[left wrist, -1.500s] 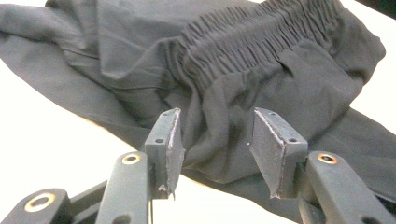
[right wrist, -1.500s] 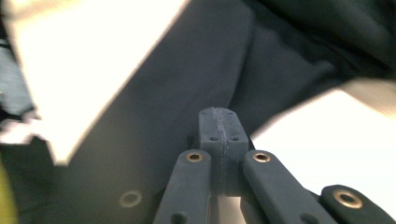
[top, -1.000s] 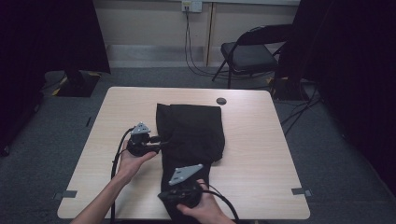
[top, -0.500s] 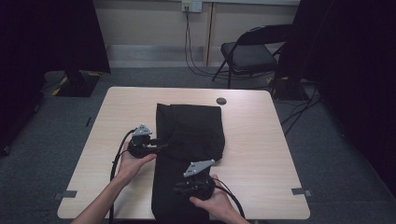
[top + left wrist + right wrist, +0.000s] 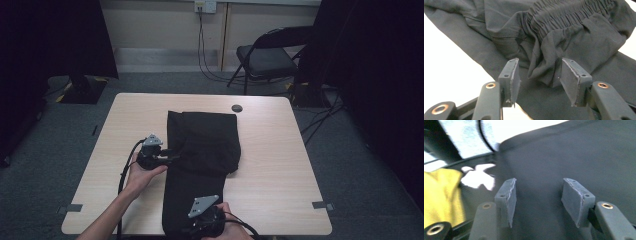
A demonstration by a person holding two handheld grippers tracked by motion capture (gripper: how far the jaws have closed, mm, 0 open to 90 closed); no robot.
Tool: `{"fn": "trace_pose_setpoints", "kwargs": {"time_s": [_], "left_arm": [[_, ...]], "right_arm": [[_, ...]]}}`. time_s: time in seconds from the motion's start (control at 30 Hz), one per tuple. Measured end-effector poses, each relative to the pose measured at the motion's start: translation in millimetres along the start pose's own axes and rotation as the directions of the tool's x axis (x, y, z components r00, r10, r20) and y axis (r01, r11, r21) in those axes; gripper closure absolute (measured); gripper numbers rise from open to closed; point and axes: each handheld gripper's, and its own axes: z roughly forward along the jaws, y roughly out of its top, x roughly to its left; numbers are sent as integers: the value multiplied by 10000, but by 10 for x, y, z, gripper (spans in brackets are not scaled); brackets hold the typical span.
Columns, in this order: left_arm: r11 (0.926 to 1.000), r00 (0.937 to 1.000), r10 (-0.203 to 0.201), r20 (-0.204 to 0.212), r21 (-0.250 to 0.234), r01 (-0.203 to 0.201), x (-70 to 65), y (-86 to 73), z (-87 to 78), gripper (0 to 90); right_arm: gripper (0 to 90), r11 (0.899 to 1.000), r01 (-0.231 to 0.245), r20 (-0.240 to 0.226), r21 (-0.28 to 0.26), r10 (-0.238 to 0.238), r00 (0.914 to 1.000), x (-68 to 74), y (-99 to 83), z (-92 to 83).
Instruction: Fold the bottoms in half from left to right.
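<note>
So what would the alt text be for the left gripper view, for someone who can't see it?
Black trousers lie rumpled on a pale table, the gathered elastic waistband running across the top. The left gripper rises from the bottom edge, its two dark jaws standing open with a bunched fold of the cloth between them, unpressed.

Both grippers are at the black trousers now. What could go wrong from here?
1. The left gripper has a fold below the trousers' elastic waistband between its open jaws; closing may catch several layers.
2. The right gripper, jaws just opened, hangs open over the leg near the table's front edge; that end may slide off.
</note>
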Motion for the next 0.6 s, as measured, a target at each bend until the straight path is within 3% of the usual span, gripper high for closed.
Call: {"fn": "trace_pose_setpoints", "kwargs": {"time_s": [0.1,0.2,0.27,0.33,0.4,0.5,0.57,0.6], "left_arm": [[10000,10000,-32,-3,-11,32,2,6,6,486],[9999,10000,-35,-49,-108,34,19,35,21,475],[9992,9999,10,-111,-388,-14,35,70,37,469],[9994,9999,-24,110,-337,27,41,127,71,469],[9985,9999,160,49,-521,-157,20,182,99,478],[9993,9996,253,113,-291,-249,-11,217,186,480],[9996,9996,235,139,-133,-233,-17,210,262,477],[9997,9995,257,200,-54,-256,-15,204,301,469]], "right_arm": [[452,10000,75,-725,-60,-79,9973,98,55,44],[453,9984,-283,-735,-491,247,9970,41,123,-14],[451,9933,-667,-90,-940,662,9978,-114,156,-149],[439,9828,-1127,756,-1466,1247,9893,-342,165,-326],[407,9664,-1713,1596,-1916,2029,9661,-636,142,-512],[380,9355,-2393,2868,-2599,3114,9060,-1082,70,-776],[345,9212,-2589,3595,-2905,3558,8626,-1315,28,-890],[334,9127,-2777,3549,-2999,3769,8556,-1418,9,-917]]}}
